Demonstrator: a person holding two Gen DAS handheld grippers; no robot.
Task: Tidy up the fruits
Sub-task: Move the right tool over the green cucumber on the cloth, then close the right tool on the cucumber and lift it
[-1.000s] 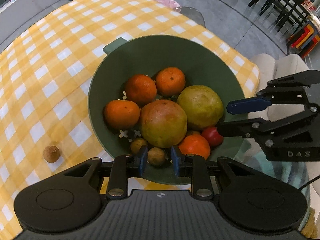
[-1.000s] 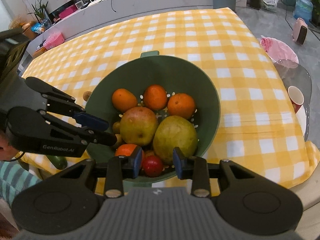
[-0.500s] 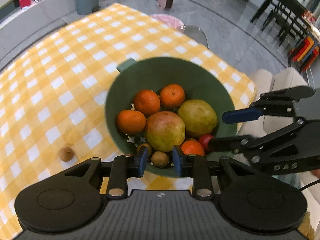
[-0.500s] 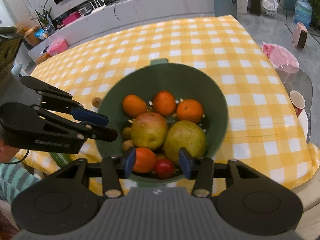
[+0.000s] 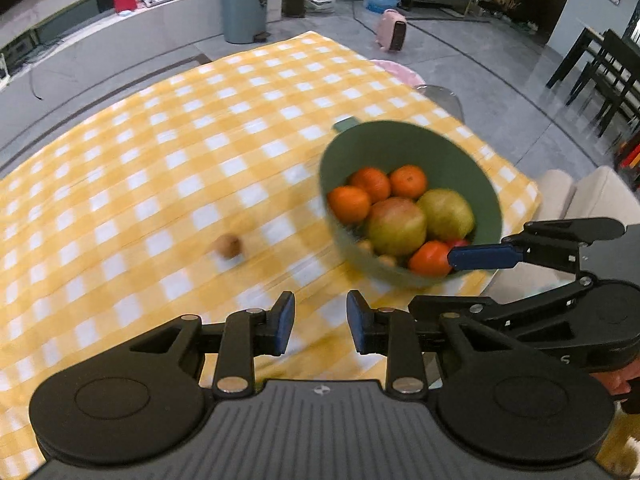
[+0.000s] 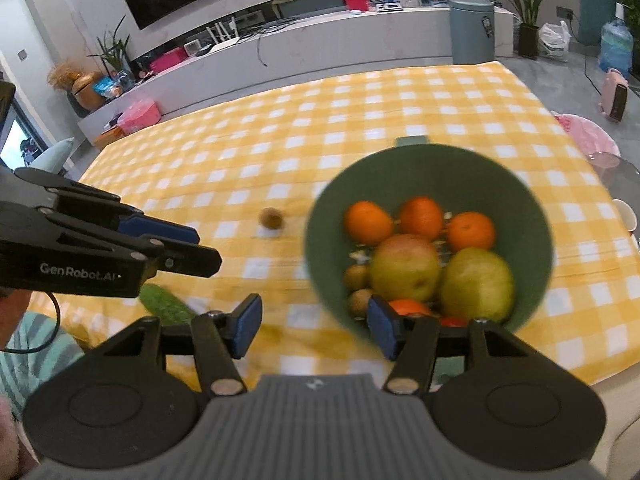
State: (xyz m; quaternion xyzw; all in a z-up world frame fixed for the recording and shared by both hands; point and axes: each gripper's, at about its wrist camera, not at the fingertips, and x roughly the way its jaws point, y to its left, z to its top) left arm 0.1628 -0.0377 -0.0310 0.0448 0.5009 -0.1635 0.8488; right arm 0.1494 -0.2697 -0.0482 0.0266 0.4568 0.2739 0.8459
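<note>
Fruits filled the green colander [image 6: 432,184], my landmark for everything here: 3 oranges [image 6: 421,216] at its far side, 2 large yellow-green fruits [image 6: 404,266] in the middle, small brown ones and a red one toward the near rim. 1 small brown fruit [image 6: 272,217] lay alone on the checked tablecloth [image 6: 360,112], left of the colander and apart from it.

My left gripper [image 5: 320,322] hung over bare cloth left of the colander, its jaws a little apart and holding nothing. My right gripper [image 6: 314,326] stood at the colander's near-left rim; its jaws had just been opening, wide apart now, with nothing between them.

I judged the stray fruit to be the next target. Being round, it could roll off if 1 pad struck it before the other, or squirt out of a pinch landing off-centre. Both views were blurred, so a rushed reach might miss it. The 2 grippers sat near each other and could collide, and the right one could knock the rim.

Only the right wrist view showed a green vegetable-like thing [image 6: 166,305] at the table's near edge, left of the colander, and a striped sleeve [image 6: 24,356]. Only the left wrist view showed pale seats [image 5: 576,196] to the colander's right.
</note>
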